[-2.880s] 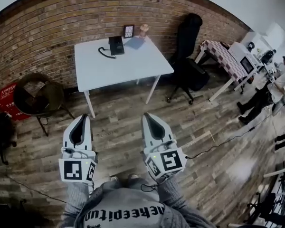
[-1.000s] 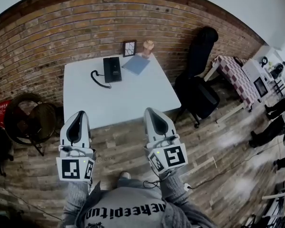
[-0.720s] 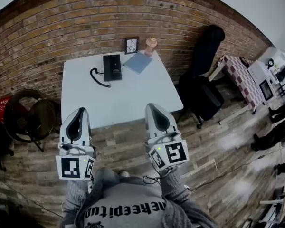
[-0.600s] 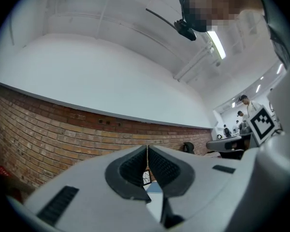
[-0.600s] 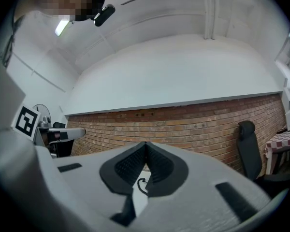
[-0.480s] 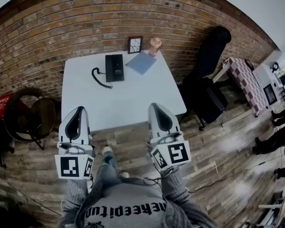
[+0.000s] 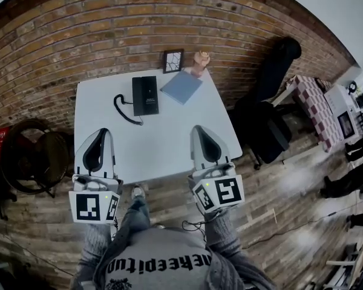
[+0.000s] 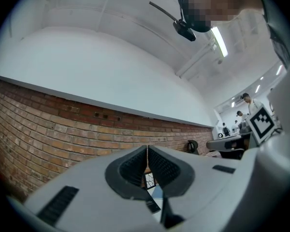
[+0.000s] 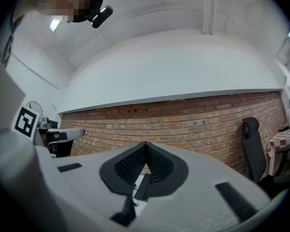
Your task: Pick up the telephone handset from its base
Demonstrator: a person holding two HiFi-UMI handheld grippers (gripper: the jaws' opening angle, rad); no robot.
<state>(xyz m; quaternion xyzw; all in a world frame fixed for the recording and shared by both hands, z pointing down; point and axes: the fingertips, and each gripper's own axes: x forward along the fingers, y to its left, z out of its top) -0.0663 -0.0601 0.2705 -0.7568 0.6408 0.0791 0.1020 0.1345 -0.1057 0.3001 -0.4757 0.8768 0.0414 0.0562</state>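
Grey hand-held left gripper (image 7: pixel 99 135) and right gripper (image 7: pixel 200 130) both have their jaws pressed together on nothing, at the near edge of the white square table (image 7: pixel 169 135). The black telephone handset (image 7: pixel 138 95) lies on its black base (image 7: pixel 151 96) near the far side, well apart from both. Judging by this, reaching, opening and lifting all remain.

Held parallel, left gripper (image 7: pixel 102 132) jaws together, empty, right gripper (image 7: pixel 199 129) seemingly closed too
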